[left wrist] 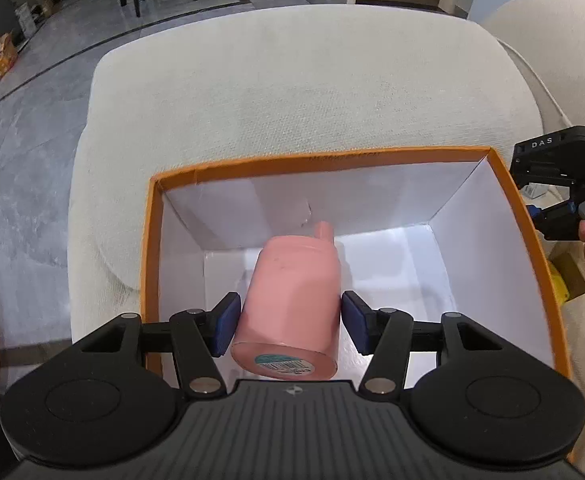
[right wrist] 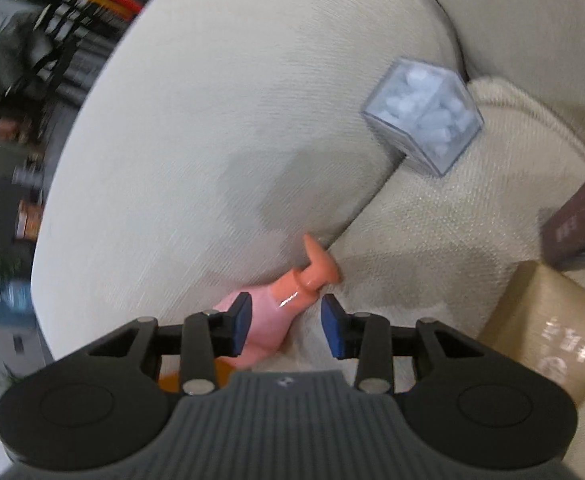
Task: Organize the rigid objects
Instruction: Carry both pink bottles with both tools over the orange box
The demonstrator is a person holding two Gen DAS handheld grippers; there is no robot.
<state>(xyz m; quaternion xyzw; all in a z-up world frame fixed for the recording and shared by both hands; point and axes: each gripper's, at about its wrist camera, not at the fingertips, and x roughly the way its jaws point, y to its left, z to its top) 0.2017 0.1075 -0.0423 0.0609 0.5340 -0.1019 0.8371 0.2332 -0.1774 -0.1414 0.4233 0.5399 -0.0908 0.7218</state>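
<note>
A pink bottle with a barcode label on its base sits between my left gripper's blue pads, over the white inside of an orange-rimmed cardboard box on a cream sofa. The left pad touches it; a narrow gap shows at the right pad. My right gripper is open over the sofa cushion; a pink pump bottle lies between its pads, touching the left pad only. The right gripper also shows in the left wrist view, beside the box's right wall.
A clear cube of white pieces rests in the sofa crease. A maroon box and a tan box lie on the seat at right. Beyond the sofa are grey floor tiles and chair legs.
</note>
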